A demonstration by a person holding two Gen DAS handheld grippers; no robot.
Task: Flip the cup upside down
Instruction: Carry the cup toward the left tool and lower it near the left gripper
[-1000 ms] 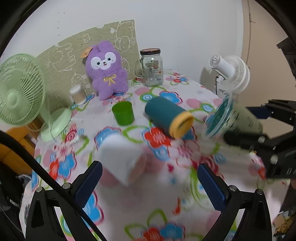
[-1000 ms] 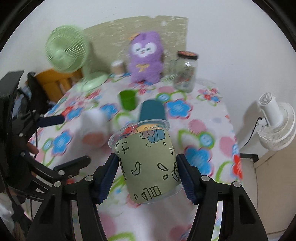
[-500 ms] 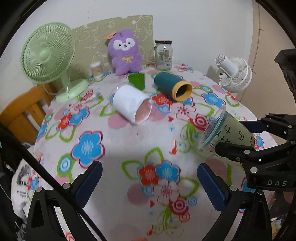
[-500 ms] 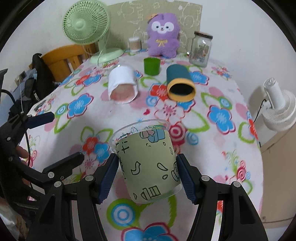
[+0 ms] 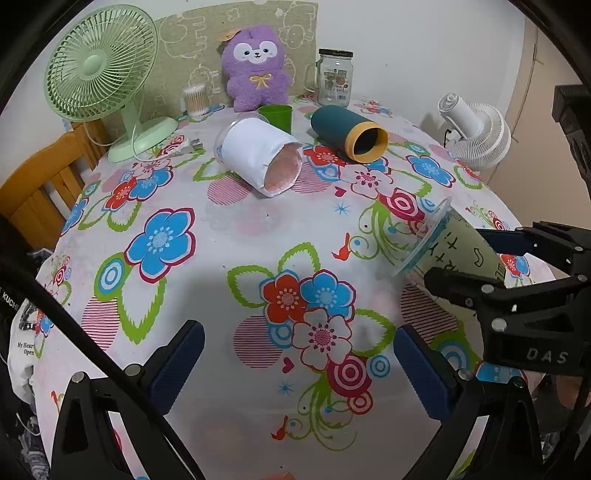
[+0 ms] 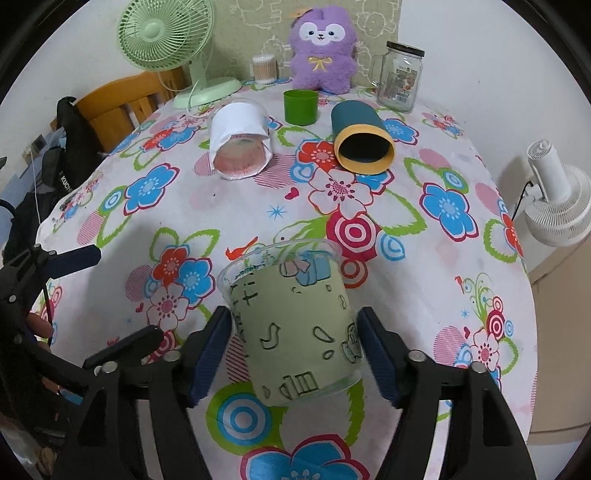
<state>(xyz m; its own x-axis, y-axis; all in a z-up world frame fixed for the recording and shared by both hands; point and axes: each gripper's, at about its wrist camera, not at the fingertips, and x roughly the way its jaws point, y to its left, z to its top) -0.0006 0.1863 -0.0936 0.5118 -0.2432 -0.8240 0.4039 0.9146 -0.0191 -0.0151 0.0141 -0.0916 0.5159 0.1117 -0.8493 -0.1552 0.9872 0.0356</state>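
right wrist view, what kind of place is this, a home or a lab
Most likely a home, perhaps a dining corner. A flowered tablecloth covers the table, a purple plush toy sits by the wall, and a green desk fan stands beside a wooden chair.

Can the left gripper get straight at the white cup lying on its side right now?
Probably yes. The left gripper is open and holds nothing, and only bare tablecloth lies between it and the white cup. The right gripper, shut on the green cup, sits off to the side.
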